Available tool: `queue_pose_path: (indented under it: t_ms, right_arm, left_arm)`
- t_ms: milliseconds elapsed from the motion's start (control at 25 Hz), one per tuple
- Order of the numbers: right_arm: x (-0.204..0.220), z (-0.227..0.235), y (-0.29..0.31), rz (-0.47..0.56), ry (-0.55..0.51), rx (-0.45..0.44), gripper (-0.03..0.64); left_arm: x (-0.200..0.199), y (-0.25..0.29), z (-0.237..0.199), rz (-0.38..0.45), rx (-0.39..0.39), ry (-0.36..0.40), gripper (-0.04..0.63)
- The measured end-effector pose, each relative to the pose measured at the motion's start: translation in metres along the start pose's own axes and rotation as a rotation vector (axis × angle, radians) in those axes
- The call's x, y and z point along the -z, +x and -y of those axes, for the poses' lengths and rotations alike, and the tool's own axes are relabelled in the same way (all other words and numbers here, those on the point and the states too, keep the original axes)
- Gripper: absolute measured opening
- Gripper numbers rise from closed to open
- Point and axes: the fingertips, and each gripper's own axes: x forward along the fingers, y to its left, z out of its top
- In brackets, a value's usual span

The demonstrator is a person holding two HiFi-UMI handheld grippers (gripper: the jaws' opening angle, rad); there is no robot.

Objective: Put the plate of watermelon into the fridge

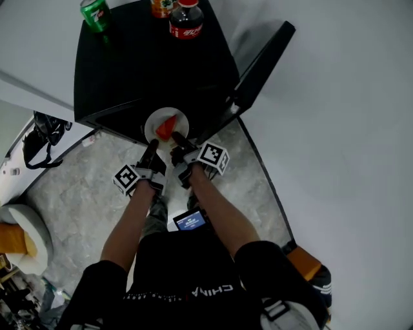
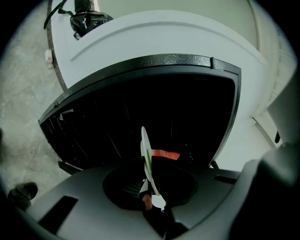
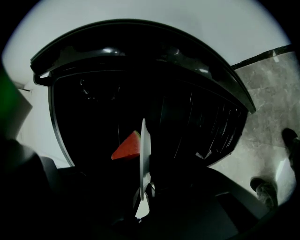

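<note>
A white plate [image 1: 157,122] carrying a red watermelon wedge [image 1: 166,128] hangs at the open front of a low black fridge [image 1: 148,64]. My left gripper [image 1: 152,147] is shut on the plate's near rim from the left, and my right gripper [image 1: 177,138] is shut on the same rim from the right. In the left gripper view the plate [image 2: 146,159] is edge-on between the jaws, with the wedge [image 2: 165,153] on its right side. The right gripper view has the plate [image 3: 143,159] edge-on too, the wedge [image 3: 127,147] to its left and the dark fridge interior [image 3: 117,93] behind.
The fridge door [image 1: 261,64] stands open to the right. On the fridge top are a green can [image 1: 95,14], a cola bottle [image 1: 186,19] and an orange bottle [image 1: 161,6]. A black bag [image 1: 39,142] lies on the marble floor at the left.
</note>
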Motion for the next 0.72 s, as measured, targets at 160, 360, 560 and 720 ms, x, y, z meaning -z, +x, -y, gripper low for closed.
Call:
queue_pose_path:
  t_ms: [160,360,560,720]
  right_arm:
    - [-0.007,0.017,0.02,-0.009,-0.03,0.017,0.029]
    - [-0.012,0.045,0.047,-0.009,-0.067,0.076,0.029]
    - [-0.02,0.067,0.062,-0.031,-0.106,0.12,0.029]
    - [-0.028,0.078,0.07,-0.052,-0.146,0.144,0.029]
  left_arm:
    - [-0.011,0.012,-0.029,0.056,-0.045,-0.054,0.034]
    - [-0.025,0.023,-0.068,0.091,-0.1,-0.113,0.028]
    - [-0.03,0.034,-0.095,0.129,-0.119,-0.137,0.021]
    - [-0.031,0.043,-0.109,0.17,-0.118,-0.159,0.021]
